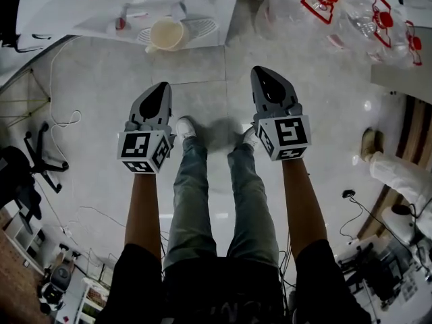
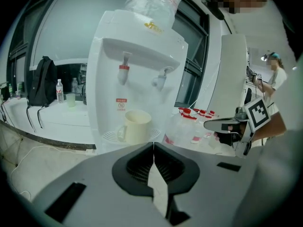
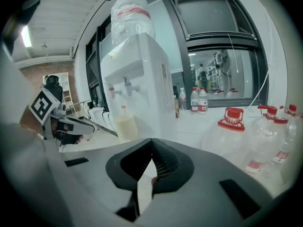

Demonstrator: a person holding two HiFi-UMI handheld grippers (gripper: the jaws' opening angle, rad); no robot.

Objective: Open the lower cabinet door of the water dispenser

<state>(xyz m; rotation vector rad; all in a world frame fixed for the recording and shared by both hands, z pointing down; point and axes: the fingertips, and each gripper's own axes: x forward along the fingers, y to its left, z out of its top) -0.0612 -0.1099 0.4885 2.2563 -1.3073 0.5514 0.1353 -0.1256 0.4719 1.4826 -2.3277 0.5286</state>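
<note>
The white water dispenser (image 2: 135,70) stands ahead with a red tap and a grey tap, and a cream mug (image 2: 135,126) sits on its drip tray. From the head view I see only its top (image 1: 135,5) and the mug (image 1: 165,34). The lower cabinet door is hidden behind the gripper bodies. My left gripper (image 1: 164,86) and right gripper (image 1: 260,70) hang side by side above the floor, short of the dispenser. Both are shut with nothing between the tips, as seen in the left gripper (image 2: 153,144) and right gripper (image 3: 152,140) views.
Several clear water jugs with red caps (image 1: 368,15) lie to the right of the dispenser, also as jugs (image 3: 236,131) in the right gripper view. My legs and shoes (image 1: 185,127) stand on the pale tiled floor. Cables (image 1: 64,123) trail at left. Another person's shoe (image 1: 370,142) is at right.
</note>
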